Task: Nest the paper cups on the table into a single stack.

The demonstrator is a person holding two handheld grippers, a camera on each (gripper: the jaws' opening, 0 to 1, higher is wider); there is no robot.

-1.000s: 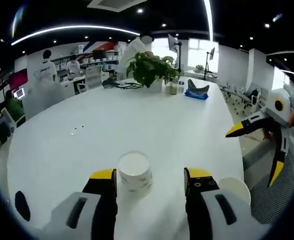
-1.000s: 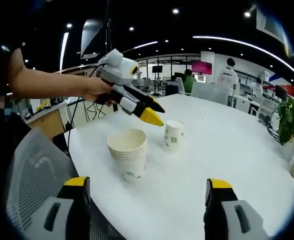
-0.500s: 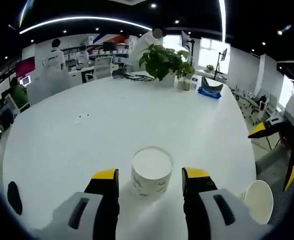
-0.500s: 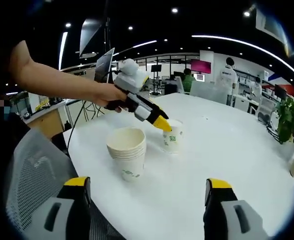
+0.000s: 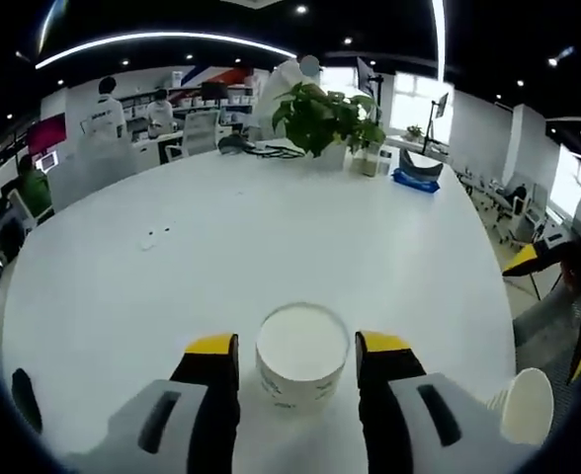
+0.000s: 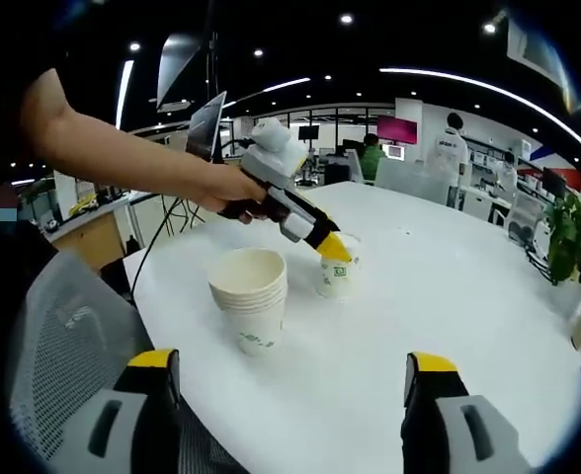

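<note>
Left gripper view now has the single cup (image 5: 301, 355) between the open left gripper (image 5: 295, 348) jaws, closer than before, ready for gripping.

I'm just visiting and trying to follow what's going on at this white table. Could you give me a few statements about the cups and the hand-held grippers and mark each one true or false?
1. A single paper cup stands between the jaws of the left hand-held gripper. True.
2. That cup lies on its side. False: it stands upright, open end up.
3. A stack of cups stands on the table beside the single cup. True.
4. The right hand-held gripper is shut on the stack. False: its jaws are wide apart with nothing between them.
5. A potted plant stands at the far side of the table. True.
6. The table is black. False: it is white.
</note>
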